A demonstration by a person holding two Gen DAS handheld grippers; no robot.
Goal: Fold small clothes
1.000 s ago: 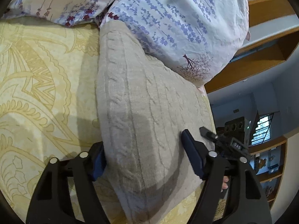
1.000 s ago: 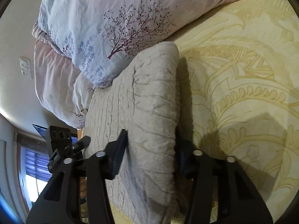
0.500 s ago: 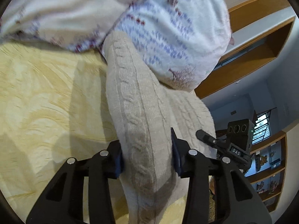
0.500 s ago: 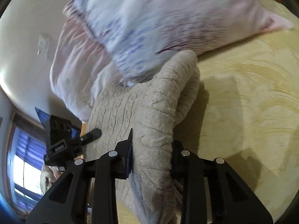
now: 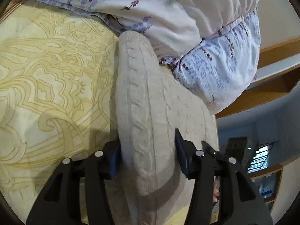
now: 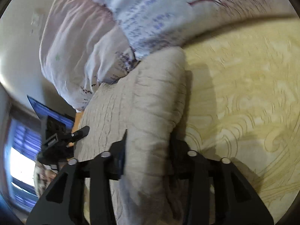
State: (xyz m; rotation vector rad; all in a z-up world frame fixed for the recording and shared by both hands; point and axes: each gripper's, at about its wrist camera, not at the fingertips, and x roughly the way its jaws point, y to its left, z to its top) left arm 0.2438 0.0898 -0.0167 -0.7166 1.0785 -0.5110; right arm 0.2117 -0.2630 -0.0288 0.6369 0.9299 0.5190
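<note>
Both grippers carry the folded knit between their jaws. My left gripper has its blue-lined fingers on either flank of the beige cable-knit sweater, and my right gripper straddles the opposite end of the same bundle. On both, the jaws are easing apart right now after the tighter pinch of half a second ago, though the pads still sit against the wool, so I read the hold as loosening, not gone.

Over the last second the sweater has changed from a broad flat panel into a narrower doubled roll, and it has travelled across the bed: its far end now butts against the floral pillow, which fills much more of both views than before. To me that suggests the fold is made and the bundle is being parked at the head of the bed, with release the likely next step.

The sweater is thick and soft, with raised rope-like cables running lengthwise; its folded edge is rounded and bulging, not creased, so it may spring open a little once freed. It lies on the yellow bedspread, a smooth, flat cloth printed with curling ornamental outlines. The pillow is thin, wrinkled cotton, pale blue and pink with small purple sprigs. Beyond the bed edge, wooden shelving shows, and the right view is smeared by motion.
</note>
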